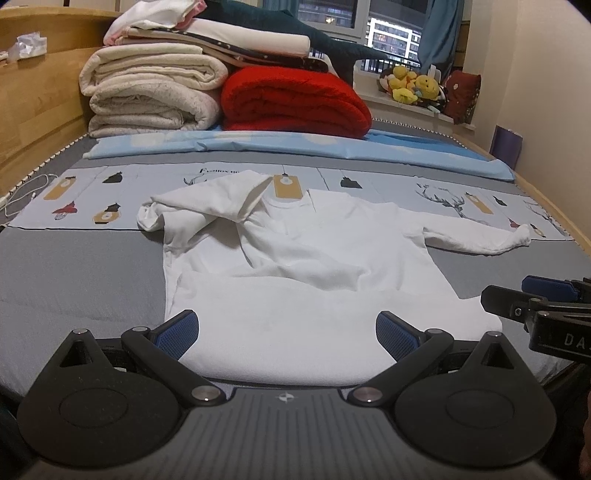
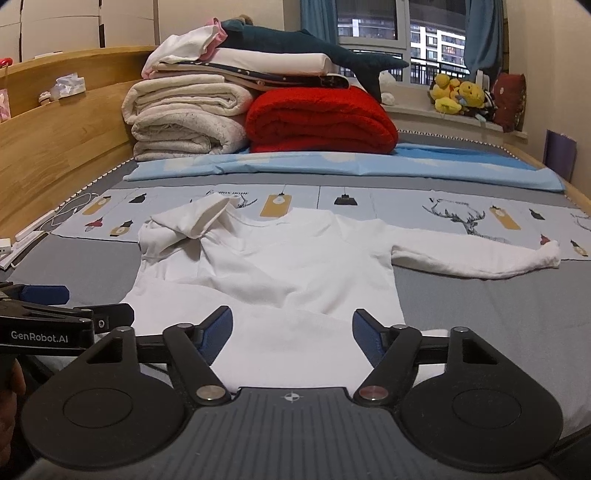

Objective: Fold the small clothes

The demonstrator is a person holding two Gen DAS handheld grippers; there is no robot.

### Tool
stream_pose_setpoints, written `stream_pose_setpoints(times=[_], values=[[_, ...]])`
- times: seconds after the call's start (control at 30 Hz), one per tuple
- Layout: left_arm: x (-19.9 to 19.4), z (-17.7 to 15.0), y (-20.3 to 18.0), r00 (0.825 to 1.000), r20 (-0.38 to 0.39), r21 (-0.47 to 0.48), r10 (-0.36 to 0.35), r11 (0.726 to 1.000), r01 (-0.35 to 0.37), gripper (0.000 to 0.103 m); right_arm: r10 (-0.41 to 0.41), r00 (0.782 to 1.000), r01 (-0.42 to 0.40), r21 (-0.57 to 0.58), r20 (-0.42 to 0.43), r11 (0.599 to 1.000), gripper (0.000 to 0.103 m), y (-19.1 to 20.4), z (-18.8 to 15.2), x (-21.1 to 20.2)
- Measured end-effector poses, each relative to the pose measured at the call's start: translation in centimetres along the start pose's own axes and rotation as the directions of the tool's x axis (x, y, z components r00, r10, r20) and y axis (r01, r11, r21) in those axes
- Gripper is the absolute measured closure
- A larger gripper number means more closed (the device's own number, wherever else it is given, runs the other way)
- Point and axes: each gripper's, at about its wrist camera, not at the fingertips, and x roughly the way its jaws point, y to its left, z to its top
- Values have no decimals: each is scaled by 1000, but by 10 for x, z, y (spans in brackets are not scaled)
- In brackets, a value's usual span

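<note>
you're holding both the left gripper (image 1: 287, 334) and right gripper (image 2: 291, 334) with fingers apart over the shirt (image 1: 314, 251) lying on the bed (image 1: 74, 266); closing now risks bunching the hem and skewing the fold.

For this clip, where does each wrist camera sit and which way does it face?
Left wrist: on the left gripper, looking down the bed over the white shirt; own open fingers show, right gripper at the right edge.
Right wrist: on the right gripper, same heading; own open fingers show, left gripper at the left edge.
Shared: shirt, red blanket, window.
</note>
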Motion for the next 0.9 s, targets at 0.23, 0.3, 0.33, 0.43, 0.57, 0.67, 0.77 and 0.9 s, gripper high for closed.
stream_pose_setpoints(times=[0.23, 0.3, 0.33, 0.43, 0.57, 0.67, 0.77, 0.9], values=[[-4, -1, -5, 999, 31, 22, -8, 1000, 8, 1, 12, 1000, -12, 14, 13, 1000, 42, -3, 2, -1], [-5, -1, -5, 999, 37, 21, -10, 1000, 9, 2, 17, 1000, -17, 9, 17, 1000, 43, -1, 3, -2], [-5, -1, -5, 999, 40, 19, -12, 1000, 11, 2, 19, 1000, -19, 6, 17, 1000, 43, -1, 2, -2], [-8, -1, -6, 998, 57, 15, -27, 1000, 26, 2, 25, 1000, -25, 3, 16, 1000, 44, 1, 3, -2], [-9, 0, -8, 998, 56, 24, -40, 999, 39, 2, 38, 999, -38, 7, 13, 999, 44, 1, 3, -2], [-9, 0, -8, 997, 38, 31, -63, 998, 62, 2, 45, 999, -45, 1, 12, 999, 44, 3, 3, -3], [-11, 3, -8, 996, 49, 29, -77, 997, 76, 2, 43, 999, -43, -10, 29, 999, 44, 4, 4, -6], [-15, 27, -5, 993, 93, 40, -75, 997, 71, 2, 31, 998, -30, -19, 54, 999, 44, 4, 6, -8]])
